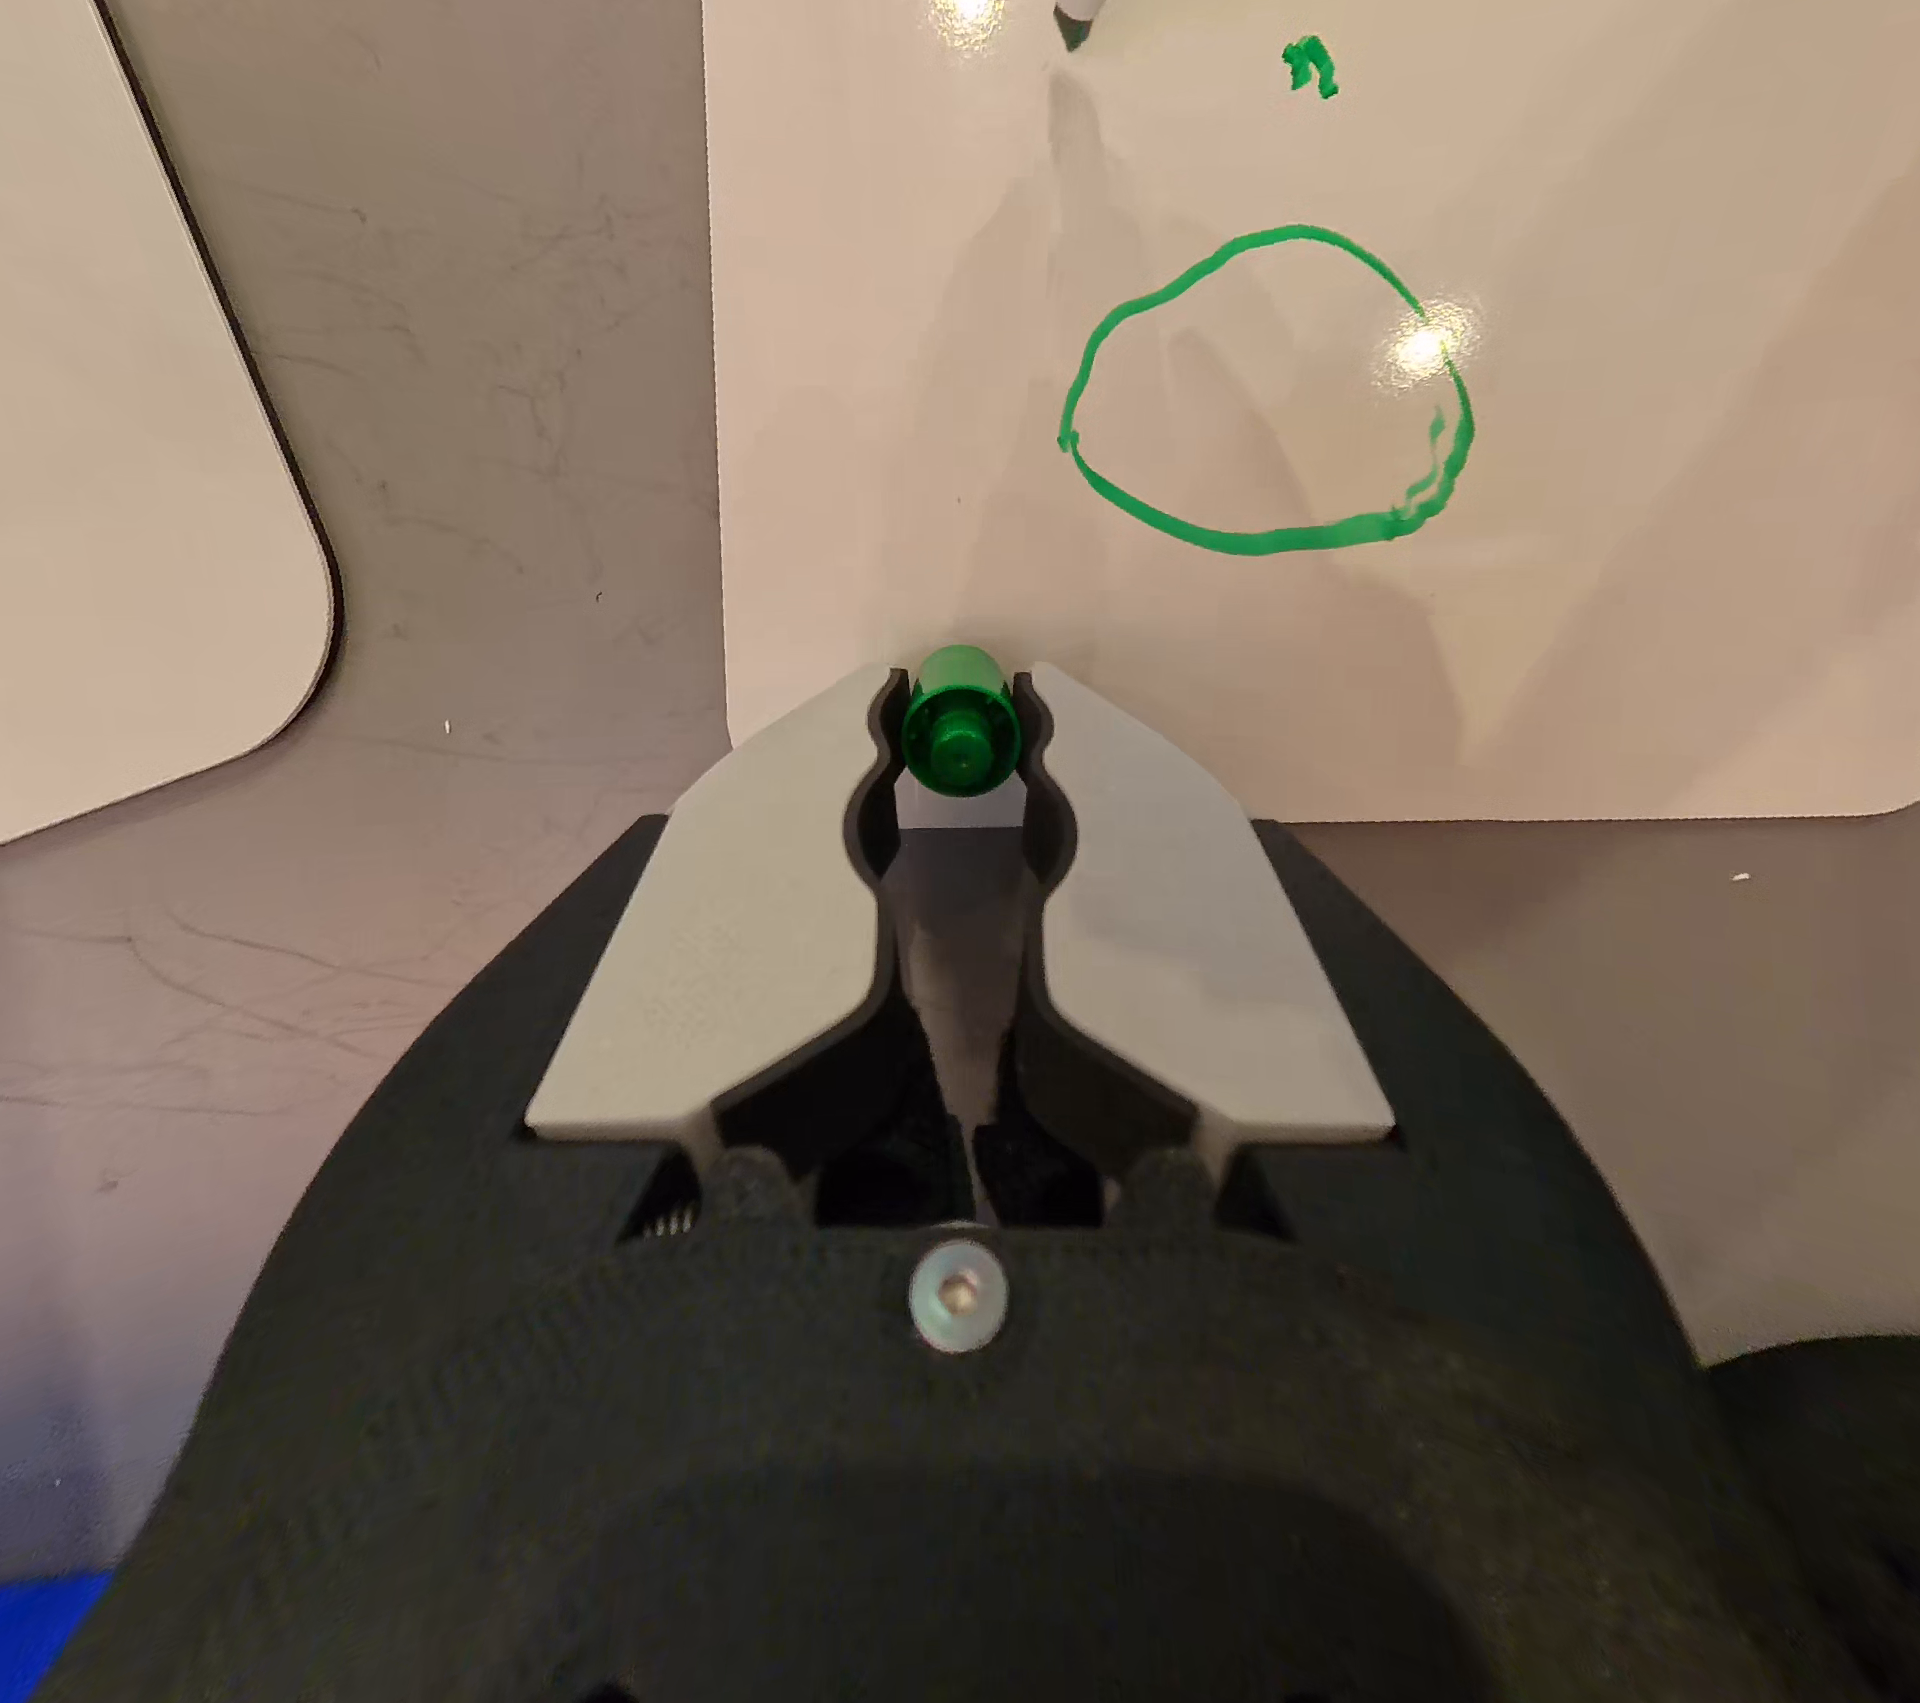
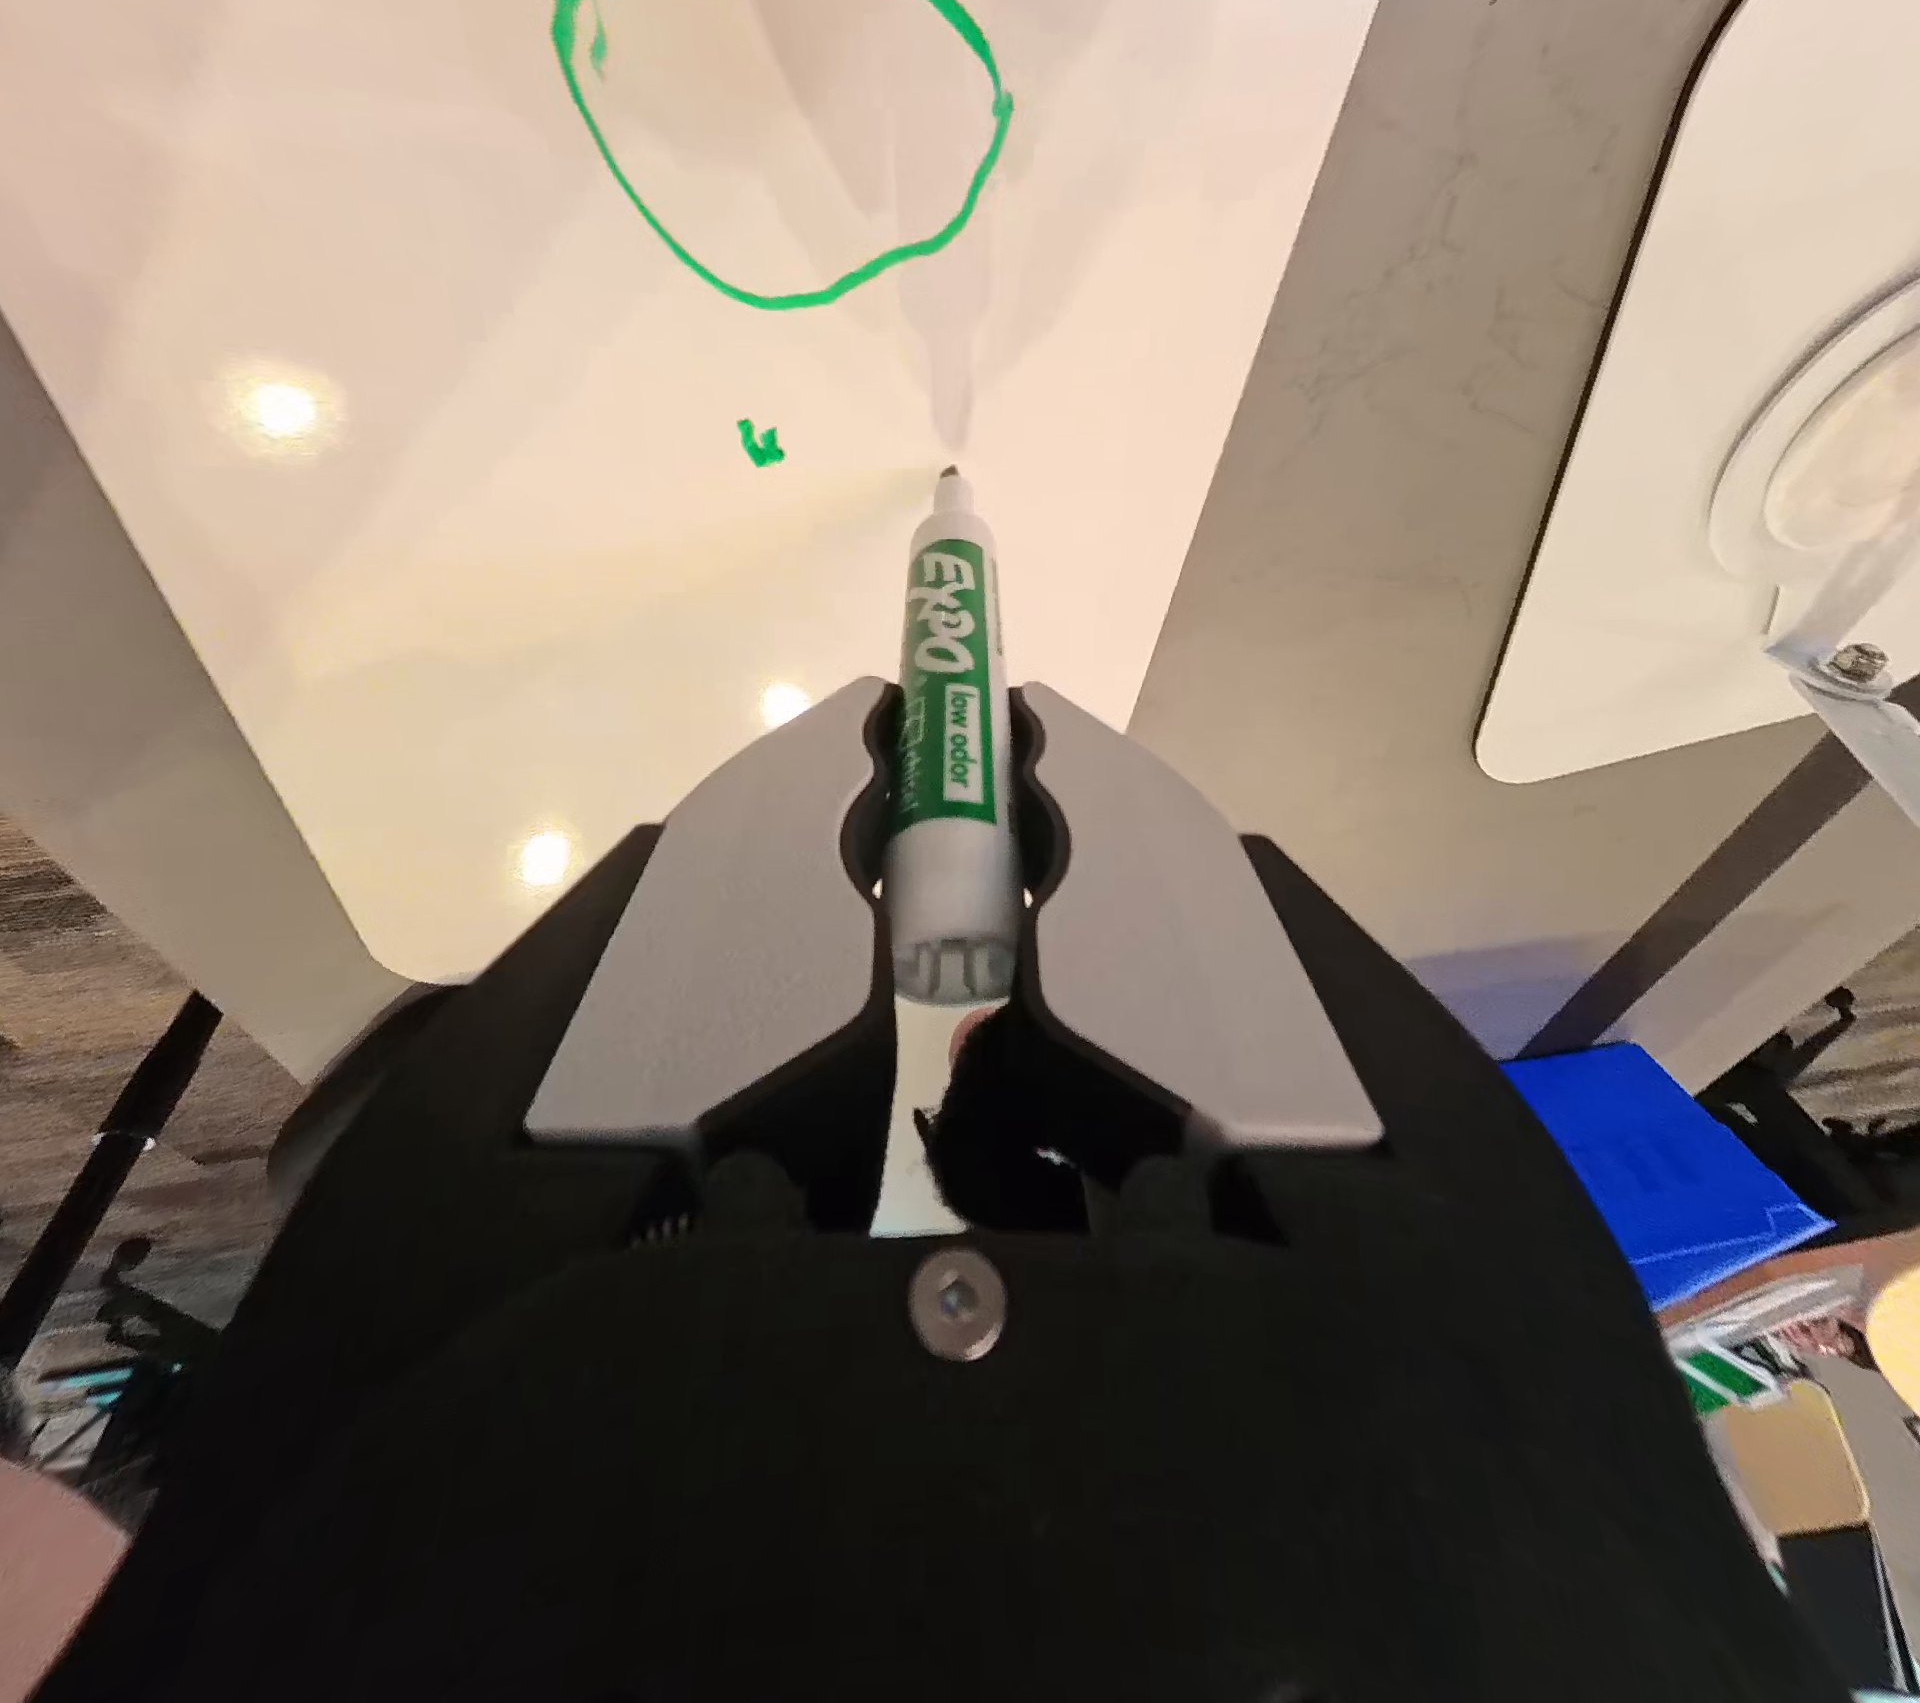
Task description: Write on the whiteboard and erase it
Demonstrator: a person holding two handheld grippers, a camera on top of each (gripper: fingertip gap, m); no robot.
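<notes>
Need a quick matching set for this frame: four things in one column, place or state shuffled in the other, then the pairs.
Things:
1. green cap
2. marker
3. green circle
4. small green scribble

Places or states:
A. drawn on the whiteboard, closed loop
B. clamped in the left claw
C. short mark beside the marker tip
D. clamped in the right claw, uncapped

Pairs: 1-B, 2-D, 3-A, 4-C
</notes>
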